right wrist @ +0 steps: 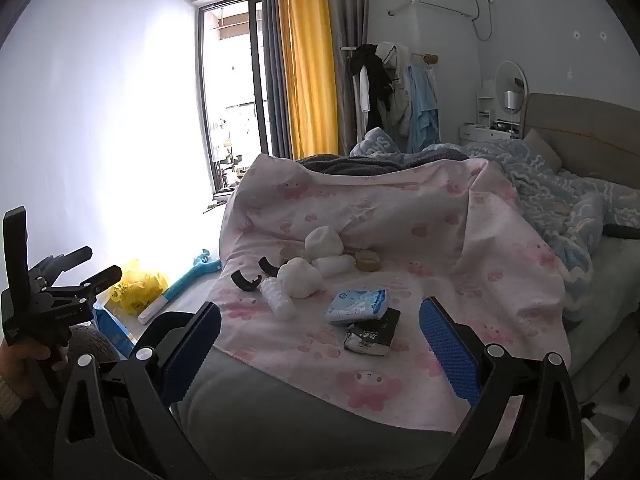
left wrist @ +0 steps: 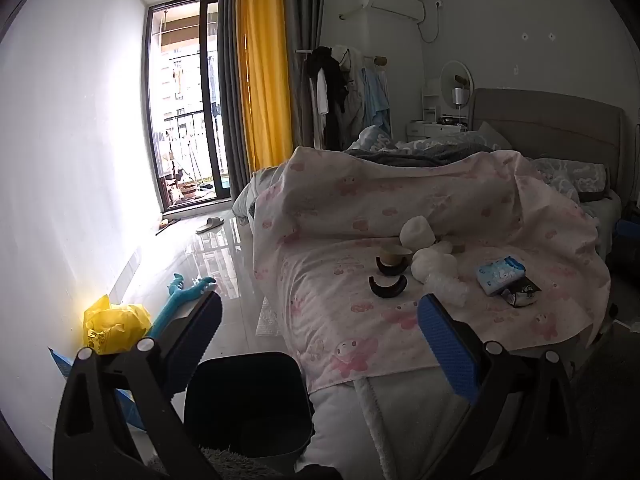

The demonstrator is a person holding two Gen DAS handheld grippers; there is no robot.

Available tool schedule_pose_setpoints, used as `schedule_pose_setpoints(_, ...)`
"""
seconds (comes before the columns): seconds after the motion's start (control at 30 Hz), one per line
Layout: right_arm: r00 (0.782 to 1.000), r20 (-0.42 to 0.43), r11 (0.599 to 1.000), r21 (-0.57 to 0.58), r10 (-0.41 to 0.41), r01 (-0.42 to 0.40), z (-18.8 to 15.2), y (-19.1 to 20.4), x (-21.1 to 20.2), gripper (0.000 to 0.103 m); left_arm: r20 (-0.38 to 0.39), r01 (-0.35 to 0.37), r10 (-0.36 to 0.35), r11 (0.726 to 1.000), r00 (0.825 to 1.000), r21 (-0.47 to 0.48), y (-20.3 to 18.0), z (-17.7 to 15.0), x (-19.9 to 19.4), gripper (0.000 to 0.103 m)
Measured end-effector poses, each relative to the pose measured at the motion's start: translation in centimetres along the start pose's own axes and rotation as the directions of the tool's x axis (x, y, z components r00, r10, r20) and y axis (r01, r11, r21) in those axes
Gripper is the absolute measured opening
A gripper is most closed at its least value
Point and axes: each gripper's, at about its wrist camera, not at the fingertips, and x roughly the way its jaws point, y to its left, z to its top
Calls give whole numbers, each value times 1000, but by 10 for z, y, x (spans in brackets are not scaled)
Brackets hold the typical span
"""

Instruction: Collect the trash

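Black bin (left wrist: 248, 400) half hidden behind left gripper (left wrist: 320, 320), bottom cut off. White crumpled wads (right wrist: 300, 278), packets, dark scraps on pink sheet (right wrist: 400, 216). Both grippers, right gripper (right wrist: 320, 324) included, spread wide, empty.

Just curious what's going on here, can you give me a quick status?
Left hand-held gripper and right hand-held gripper open, empty. Trash pile untouched on pink sheet; black bin waits below. Nothing in the way.
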Motion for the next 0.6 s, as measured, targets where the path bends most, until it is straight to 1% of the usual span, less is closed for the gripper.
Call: schedule_pose_setpoints(0.6,1000,-3,1000,0,1,-1,0,0,1,100,-4,5,-5,1000,1000,-3,0,0,0,100)
